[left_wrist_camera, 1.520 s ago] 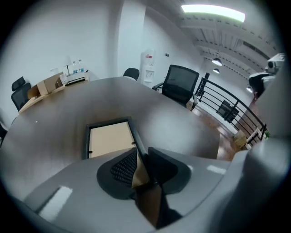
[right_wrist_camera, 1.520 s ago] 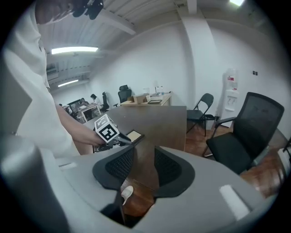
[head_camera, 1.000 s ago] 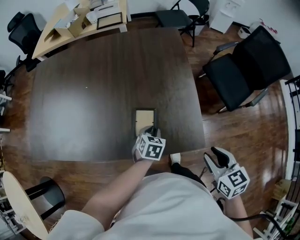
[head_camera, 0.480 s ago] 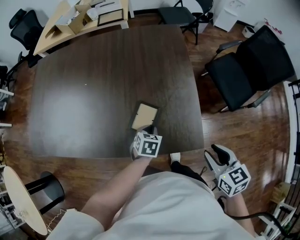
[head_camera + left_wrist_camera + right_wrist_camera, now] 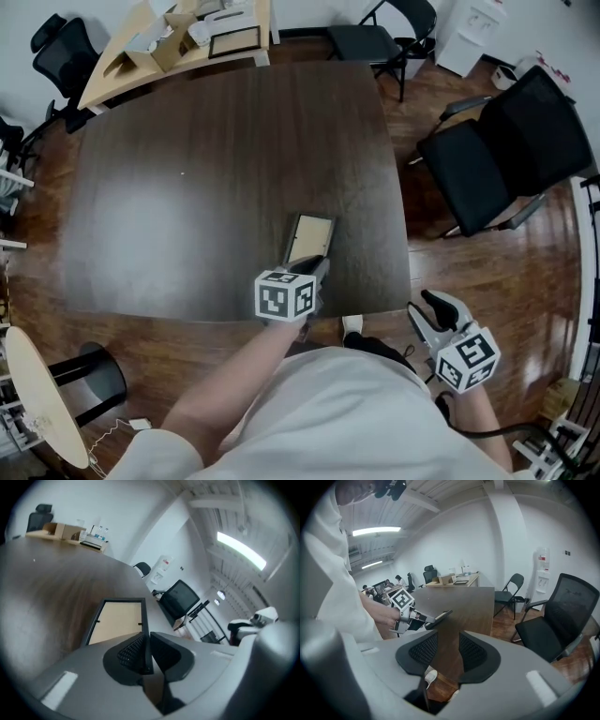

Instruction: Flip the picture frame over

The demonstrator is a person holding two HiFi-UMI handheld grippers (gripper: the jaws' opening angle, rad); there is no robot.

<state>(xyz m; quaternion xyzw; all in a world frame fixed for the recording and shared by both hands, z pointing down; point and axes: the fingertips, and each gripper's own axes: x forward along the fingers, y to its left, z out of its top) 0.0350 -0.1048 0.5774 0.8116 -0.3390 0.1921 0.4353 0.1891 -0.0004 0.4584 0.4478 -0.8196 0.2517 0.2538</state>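
The picture frame (image 5: 310, 238) has a dark rim around a beige panel with small clips (image 5: 119, 620). It is near the front edge of the dark wooden table (image 5: 187, 169). My left gripper (image 5: 307, 270) is shut on the frame's near edge, with the rim pinched between the jaws (image 5: 146, 651). In the right gripper view the frame (image 5: 442, 616) is held tilted, its far end raised off the tabletop. My right gripper (image 5: 433, 312) hangs to the right of the table, over the floor. Its jaws are open (image 5: 444, 652) with nothing between them.
A black office chair (image 5: 497, 150) stands right of the table and a folding chair (image 5: 375, 37) is at its far end. A light wooden desk (image 5: 169, 42) with boxes and another frame lies at the far left. A black stool (image 5: 89, 380) is near my left side.
The left gripper lifted the frame's near edge, turned the frame and carried it slightly right. The beige panel with dark rim now faces up. The right gripper stayed put.
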